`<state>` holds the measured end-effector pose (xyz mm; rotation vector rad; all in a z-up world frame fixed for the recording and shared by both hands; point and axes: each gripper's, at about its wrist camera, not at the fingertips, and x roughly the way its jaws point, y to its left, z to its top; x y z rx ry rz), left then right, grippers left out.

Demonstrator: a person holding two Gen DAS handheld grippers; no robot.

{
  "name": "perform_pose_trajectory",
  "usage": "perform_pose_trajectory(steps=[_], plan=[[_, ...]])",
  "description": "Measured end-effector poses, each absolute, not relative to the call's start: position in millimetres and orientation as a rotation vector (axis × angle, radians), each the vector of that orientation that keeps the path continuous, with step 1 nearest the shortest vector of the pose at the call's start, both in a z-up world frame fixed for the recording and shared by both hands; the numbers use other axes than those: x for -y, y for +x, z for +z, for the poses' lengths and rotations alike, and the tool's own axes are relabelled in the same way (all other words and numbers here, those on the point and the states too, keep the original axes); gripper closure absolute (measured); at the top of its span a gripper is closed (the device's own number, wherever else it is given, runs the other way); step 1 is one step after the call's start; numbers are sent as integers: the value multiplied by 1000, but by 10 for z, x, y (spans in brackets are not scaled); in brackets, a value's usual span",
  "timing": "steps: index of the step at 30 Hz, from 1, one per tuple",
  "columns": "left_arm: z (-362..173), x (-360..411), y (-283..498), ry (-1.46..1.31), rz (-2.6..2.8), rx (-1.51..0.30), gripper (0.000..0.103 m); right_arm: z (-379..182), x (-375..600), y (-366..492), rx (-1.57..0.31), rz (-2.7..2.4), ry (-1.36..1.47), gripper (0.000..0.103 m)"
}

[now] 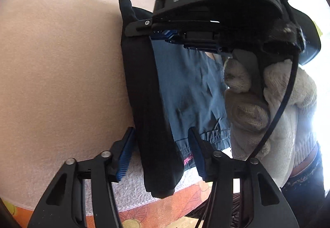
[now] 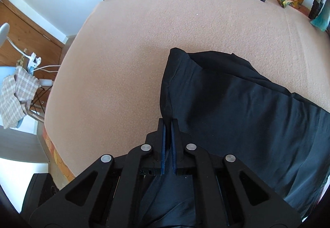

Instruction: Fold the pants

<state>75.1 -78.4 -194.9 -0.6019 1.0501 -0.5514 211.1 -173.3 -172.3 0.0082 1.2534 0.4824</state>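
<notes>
Currently gripping for a fold: pants (image 2: 237,108) lying on the pink blanket (image 2: 127,46). Right gripper (image 2: 168,124) pinched on a dark fabric edge; left gripper (image 1: 159,141) spread astride the near end, not pressing. Next, probably: close left, lift together.

Black pants (image 2: 237,104) (folded edge pinched upward) lie bunched on the beige blanket (image 2: 123,62).

Right gripper (image 2: 168,124) points steeply down, fingers (image 2: 163,145) pinched together on fabric; a gloved hand (image 1: 268,104) grips its handle. Left gripper (image 1: 163,141) fingers stand apart.
</notes>
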Motion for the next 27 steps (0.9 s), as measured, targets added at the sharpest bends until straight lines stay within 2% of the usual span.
perform_pose_trajectory(steps=[1,4,17,27], plan=[[-1940,792,759,-597,-551,-1044,81,-1687,1815,2108,-1241,483,37,98],[-1893,809,733,-569,-574,-1010,87,-1622,1843,2076,-1215,494,94,98],[-1645,608,588,-549,-634,-922,91,-1330,1880,1834,-1129,519,160,99],[-1615,415,413,-520,-614,-859,92,-1217,1510,1751,-1103,559,142,99]])
